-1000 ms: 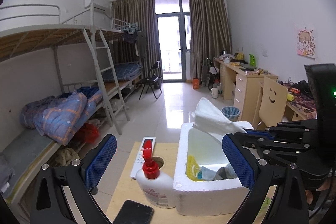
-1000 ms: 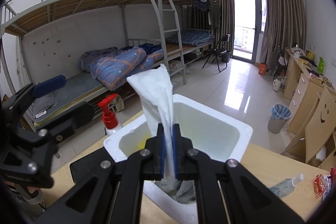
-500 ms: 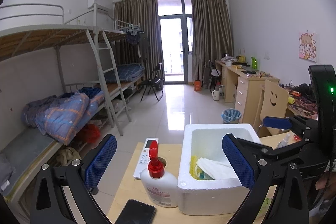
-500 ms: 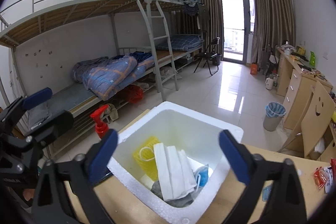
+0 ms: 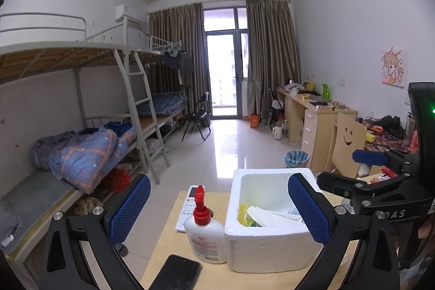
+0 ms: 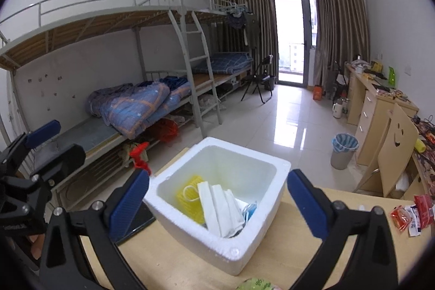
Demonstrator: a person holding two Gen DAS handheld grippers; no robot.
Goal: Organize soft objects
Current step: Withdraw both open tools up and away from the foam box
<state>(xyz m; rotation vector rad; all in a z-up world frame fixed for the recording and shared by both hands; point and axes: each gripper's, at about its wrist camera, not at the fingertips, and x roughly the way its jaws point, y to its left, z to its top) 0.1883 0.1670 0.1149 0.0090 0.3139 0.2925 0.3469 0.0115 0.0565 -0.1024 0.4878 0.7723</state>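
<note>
Here, going left to right, the left gripper hangs wide open and empty above the lotion bottle, the white cloth lies inside the foam box with other soft things, gathered together, and the right gripper gapes wide, empty.

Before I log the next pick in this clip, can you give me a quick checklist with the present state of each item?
1. Right gripper open, nothing between its pads: ok.
2. Left gripper open and empty: ok.
3. White cloth lying inside the foam box, not draped over its rim: ok.
4. Foam box upright on the table: ok.
5. Lotion bottle upright beside the box, out of the grippers' way: ok.
6. Further soft objects left to sort: cannot tell; a green thing shows at the near edge, mostly cut off.
</note>
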